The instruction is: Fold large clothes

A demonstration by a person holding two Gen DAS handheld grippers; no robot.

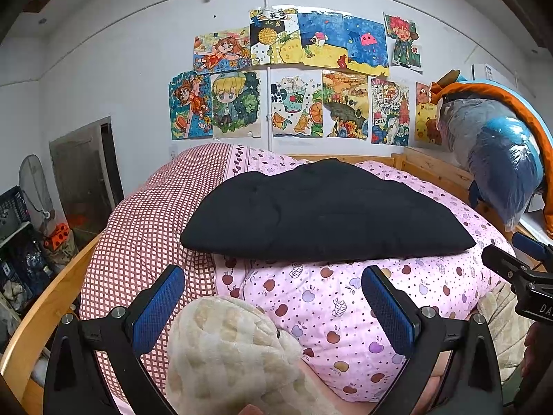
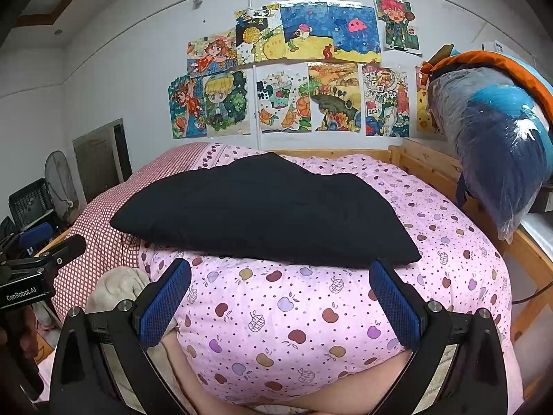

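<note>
A folded black garment (image 1: 325, 211) lies flat on top of a pink apple-print quilt (image 1: 328, 297) on the bed; it also shows in the right wrist view (image 2: 266, 207). My left gripper (image 1: 273, 297) is open and empty, held short of the garment's near edge, over the quilt and a cream fleece blanket (image 1: 228, 349). My right gripper (image 2: 280, 294) is open and empty, just below the garment's near edge. Neither touches the garment. The right gripper's body (image 1: 518, 276) shows at the right of the left wrist view.
A red-checked quilt (image 1: 138, 242) lies left of the pink one. The wooden bed frame (image 1: 45, 307) runs along the left and the far right (image 2: 432, 169). A plastic-wrapped blue bundle (image 2: 497, 138) sits at right. Crates and a fan (image 1: 34, 186) stand at left.
</note>
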